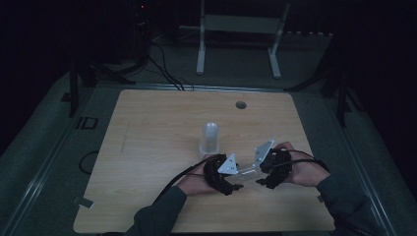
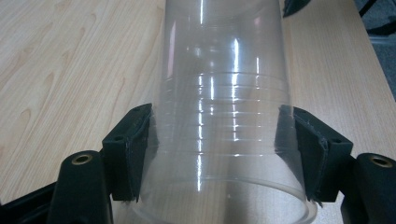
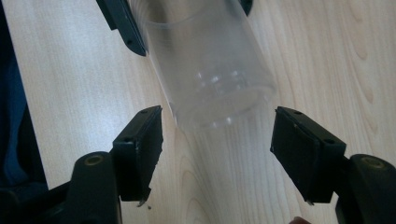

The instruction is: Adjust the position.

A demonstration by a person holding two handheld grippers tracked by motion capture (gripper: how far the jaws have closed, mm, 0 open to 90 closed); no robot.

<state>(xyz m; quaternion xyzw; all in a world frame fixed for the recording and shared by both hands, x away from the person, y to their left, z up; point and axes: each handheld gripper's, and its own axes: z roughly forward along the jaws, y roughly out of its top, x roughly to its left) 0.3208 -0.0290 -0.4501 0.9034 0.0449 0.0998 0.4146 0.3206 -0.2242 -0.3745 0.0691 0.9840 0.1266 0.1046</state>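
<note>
A clear plastic cup (image 1: 246, 171) lies sideways in the air between my two grippers, low over the front middle of the wooden table (image 1: 147, 147). My left gripper (image 1: 238, 182) is shut on it. In the left gripper view both pads (image 2: 133, 149) press the ribbed wall of the cup (image 2: 219, 93) near its wide rim. My right gripper (image 1: 259, 178) faces it from the right and stands open. In the right gripper view the cup's base (image 3: 219, 100) points at my right gripper (image 3: 217, 140), just beyond its two jaws and touching neither. A jaw of the left gripper (image 3: 122, 25) shows at the top.
An upside-down stack of clear cups (image 1: 210, 137) stands at the table's middle, just behind the grippers. A round cable hole (image 1: 240, 104) sits near the far edge. Beyond the table are a white frame stand (image 1: 238, 29) and floor cables (image 1: 162, 69).
</note>
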